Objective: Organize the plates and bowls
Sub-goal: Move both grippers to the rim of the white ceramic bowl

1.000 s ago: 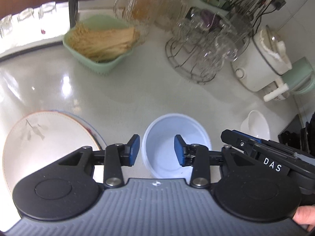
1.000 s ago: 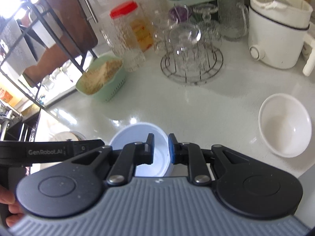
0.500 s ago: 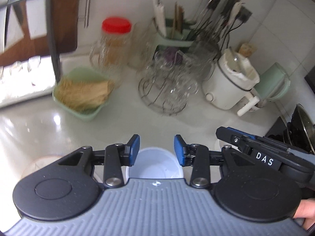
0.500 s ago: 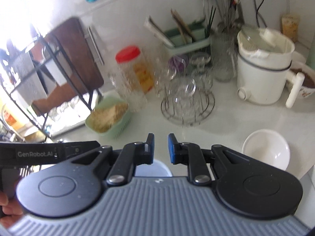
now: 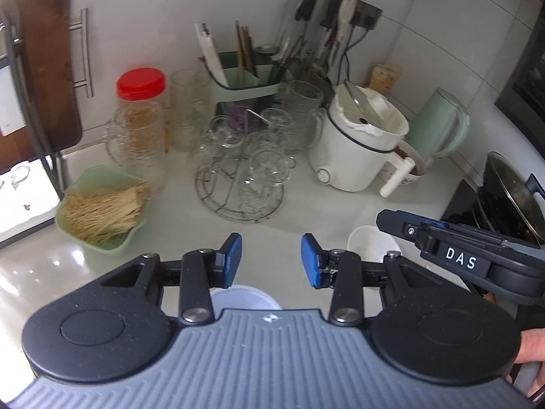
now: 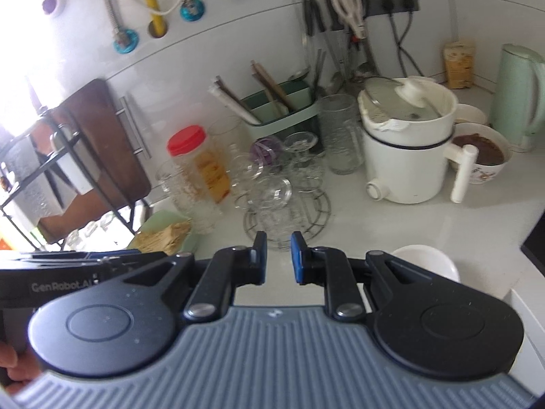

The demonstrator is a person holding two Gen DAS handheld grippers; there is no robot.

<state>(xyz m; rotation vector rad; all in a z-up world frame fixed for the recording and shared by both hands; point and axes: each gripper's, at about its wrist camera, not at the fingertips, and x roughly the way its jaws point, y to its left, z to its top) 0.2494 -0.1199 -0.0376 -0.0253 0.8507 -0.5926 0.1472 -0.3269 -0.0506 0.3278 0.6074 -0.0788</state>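
Tongs on both sides have lifted away from the pale blue bowl (image 5: 245, 294) — left tongs (image 5: 271, 260) spread and empty, right tongs (image 6: 278, 258) narrowly parted, gripping nothing. White bowl (image 6: 430, 266) sits untouched on the surface (image 5: 306, 214) — likely next to be stacked.

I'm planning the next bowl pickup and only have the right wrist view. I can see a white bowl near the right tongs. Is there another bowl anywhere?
Observer: Yes. A pale blue bowl sits on the counter just below the left tongs, and the gripper body hides most of it.
Operator: Are the left tongs gripping it?
Observer: No. They are open, with nothing between the blue pads.
Operator: What lies beyond the white bowl on the right?
Observer: A dark pan with a glass lid sits past the white bowl, at the far right edge of the left wrist view.
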